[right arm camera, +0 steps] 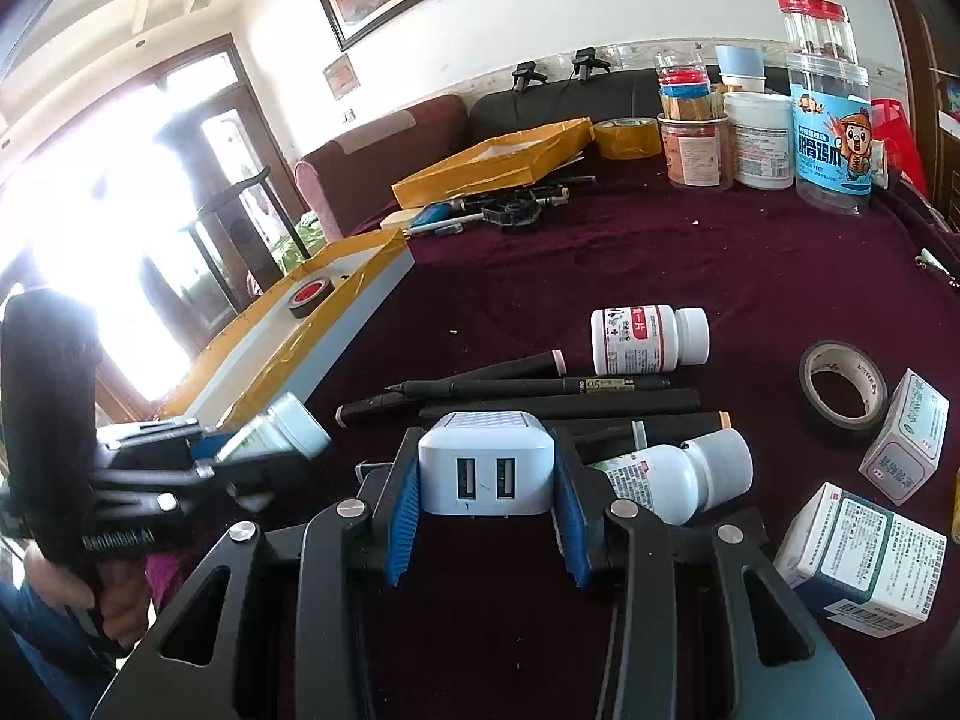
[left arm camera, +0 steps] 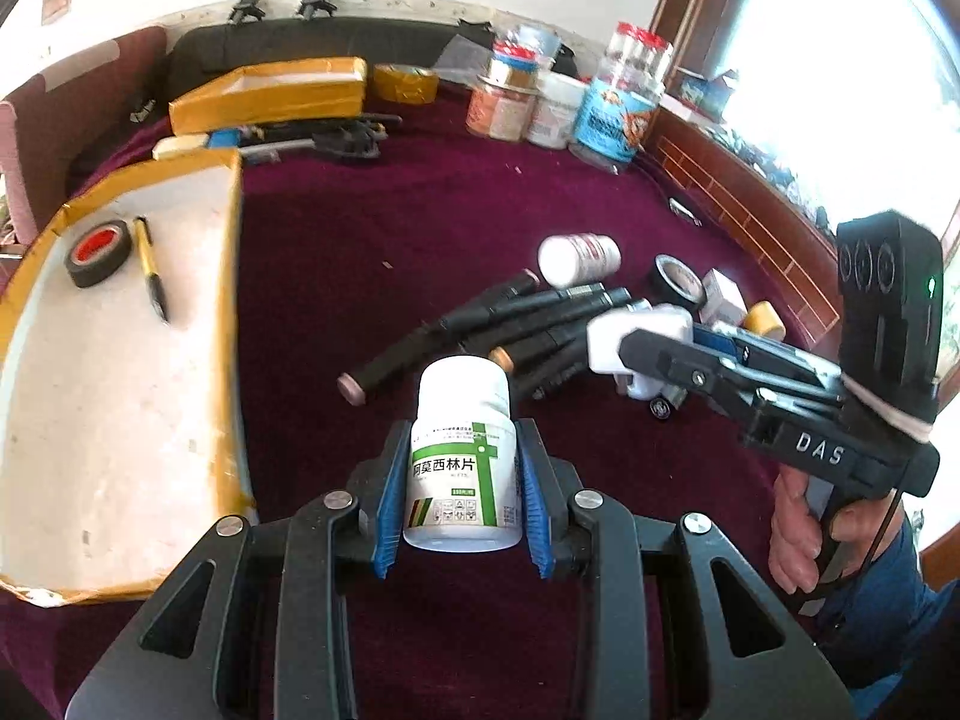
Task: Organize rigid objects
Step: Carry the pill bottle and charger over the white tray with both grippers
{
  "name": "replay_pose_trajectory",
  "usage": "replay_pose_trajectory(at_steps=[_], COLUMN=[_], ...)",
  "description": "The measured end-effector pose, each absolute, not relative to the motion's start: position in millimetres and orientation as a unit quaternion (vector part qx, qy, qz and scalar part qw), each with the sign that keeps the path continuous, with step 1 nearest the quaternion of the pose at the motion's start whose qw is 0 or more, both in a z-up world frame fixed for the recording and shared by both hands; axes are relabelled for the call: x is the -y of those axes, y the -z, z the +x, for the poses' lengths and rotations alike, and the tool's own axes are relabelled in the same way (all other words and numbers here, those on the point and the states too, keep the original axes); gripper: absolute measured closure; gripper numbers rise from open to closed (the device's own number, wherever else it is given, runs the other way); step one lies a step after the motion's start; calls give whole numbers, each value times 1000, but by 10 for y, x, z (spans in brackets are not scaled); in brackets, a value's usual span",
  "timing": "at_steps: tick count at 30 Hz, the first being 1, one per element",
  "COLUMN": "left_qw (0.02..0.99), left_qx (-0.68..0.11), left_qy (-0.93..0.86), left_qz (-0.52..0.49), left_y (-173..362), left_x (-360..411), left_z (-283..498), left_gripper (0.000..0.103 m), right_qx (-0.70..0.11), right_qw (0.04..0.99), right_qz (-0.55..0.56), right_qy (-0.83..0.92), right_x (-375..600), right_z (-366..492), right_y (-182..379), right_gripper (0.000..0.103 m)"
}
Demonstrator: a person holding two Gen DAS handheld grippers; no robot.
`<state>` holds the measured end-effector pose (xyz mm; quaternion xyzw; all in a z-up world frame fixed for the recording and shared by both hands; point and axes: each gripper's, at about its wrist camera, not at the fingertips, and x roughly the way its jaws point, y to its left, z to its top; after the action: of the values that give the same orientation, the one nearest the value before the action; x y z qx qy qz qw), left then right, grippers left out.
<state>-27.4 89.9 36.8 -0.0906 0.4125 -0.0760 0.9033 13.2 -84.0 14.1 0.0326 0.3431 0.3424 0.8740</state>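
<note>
white medicine bottle (left arm camera: 462,462) with a green-striped label is up off the maroon cloth, clamped at its sides, cap pointing away. white two-port usb charger (right arm camera: 486,468) is lifted too, ports facing the camera. behind it, black pens (right arm camera: 540,387) lie in a loose heap, a red-labelled white bottle (right arm camera: 648,339) on its side just beyond. far left, the yellow-edged white tray (left arm camera: 231,276) holds a black tape roll (left arm camera: 99,252) and a pen (left arm camera: 150,270).
</note>
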Motion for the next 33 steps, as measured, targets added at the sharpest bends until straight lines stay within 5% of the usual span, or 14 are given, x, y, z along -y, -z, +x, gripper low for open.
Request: replay_pose_trajectory(at_steps=[33], left_qw=[925], left_qx=[-350], left_qy=[-9], left_qz=[-145], left_y=[-645], left_x=[-1810], left_z=[-472], left_gripper=[72], right_qx=[-356], right_qw=[864], right_qz=[46], right_qy=[-352], right_x=[706], right_z=[70], right_y=[-177], right_gripper=[68])
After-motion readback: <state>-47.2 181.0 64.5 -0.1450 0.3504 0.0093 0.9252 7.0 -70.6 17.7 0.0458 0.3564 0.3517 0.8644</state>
